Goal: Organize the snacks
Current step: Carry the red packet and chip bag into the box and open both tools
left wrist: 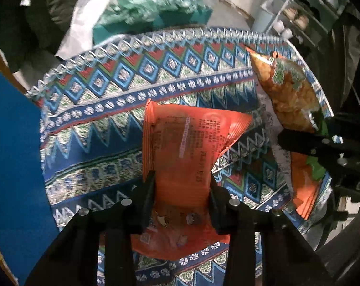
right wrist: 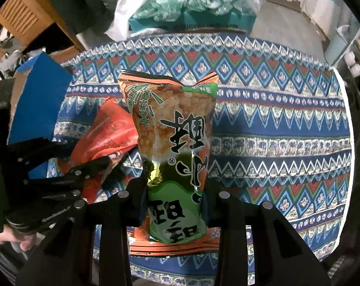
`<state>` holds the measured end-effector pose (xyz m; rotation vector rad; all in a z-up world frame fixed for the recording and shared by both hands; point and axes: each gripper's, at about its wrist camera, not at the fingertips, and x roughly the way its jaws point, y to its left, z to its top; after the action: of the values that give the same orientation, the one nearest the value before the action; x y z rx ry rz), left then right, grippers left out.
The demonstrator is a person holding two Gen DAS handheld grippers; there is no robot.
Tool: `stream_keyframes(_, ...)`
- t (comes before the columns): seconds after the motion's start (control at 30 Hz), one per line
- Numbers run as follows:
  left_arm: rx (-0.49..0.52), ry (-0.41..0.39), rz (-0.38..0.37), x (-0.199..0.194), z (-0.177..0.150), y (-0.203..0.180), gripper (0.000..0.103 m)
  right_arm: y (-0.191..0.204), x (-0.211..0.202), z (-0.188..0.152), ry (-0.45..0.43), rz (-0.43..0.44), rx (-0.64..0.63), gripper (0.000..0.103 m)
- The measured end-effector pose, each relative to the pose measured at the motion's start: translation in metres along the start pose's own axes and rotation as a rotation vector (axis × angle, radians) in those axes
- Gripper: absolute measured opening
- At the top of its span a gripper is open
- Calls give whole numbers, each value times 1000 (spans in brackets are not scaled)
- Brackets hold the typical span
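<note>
An orange snack packet (left wrist: 184, 152) with small printed text hangs over the round patterned table (left wrist: 103, 90), and my left gripper (left wrist: 182, 195) is shut on its lower part. In the right wrist view the same orange packet (right wrist: 108, 133) and the left gripper (right wrist: 101, 164) show at the left. A taller green and orange rice-cracker bag (right wrist: 177, 147) with big black characters is pinched near its bottom by my right gripper (right wrist: 174, 205), which is shut on it. From the left wrist view that bag (left wrist: 287, 88) and the right gripper (left wrist: 318, 143) appear at the right.
A blue box (left wrist: 10, 157) stands at the table's left edge. Behind the table lie a teal box with crumpled green plastic (right wrist: 192, 2) and a white bag (left wrist: 89, 16). A wooden cabinet (right wrist: 25, 16) is at the far left. A person's hand (right wrist: 10, 238) grips the left tool.
</note>
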<state>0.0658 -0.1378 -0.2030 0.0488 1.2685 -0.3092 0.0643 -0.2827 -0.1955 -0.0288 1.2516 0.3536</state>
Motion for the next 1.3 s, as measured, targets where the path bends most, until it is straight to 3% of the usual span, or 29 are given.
stream_keyframes(0.33, -72, -73, 20, -56, -5, 28, 39, 29, -43, 7, -96, -9, -65, 33)
stream_keyframes(0.7, -145, -149, 44, -111, -16, 51, 39, 69, -79, 19, -166, 61, -126, 33)
stream_keyframes(0.97, -198, -207, 88, -145, -35, 83, 40, 117, -87, 31, -181, 106, -201, 33)
stream_keyframes(1.3, -335, -246, 127, -174, -63, 145, 40, 177, -80, 45, -155, 159, -280, 33)
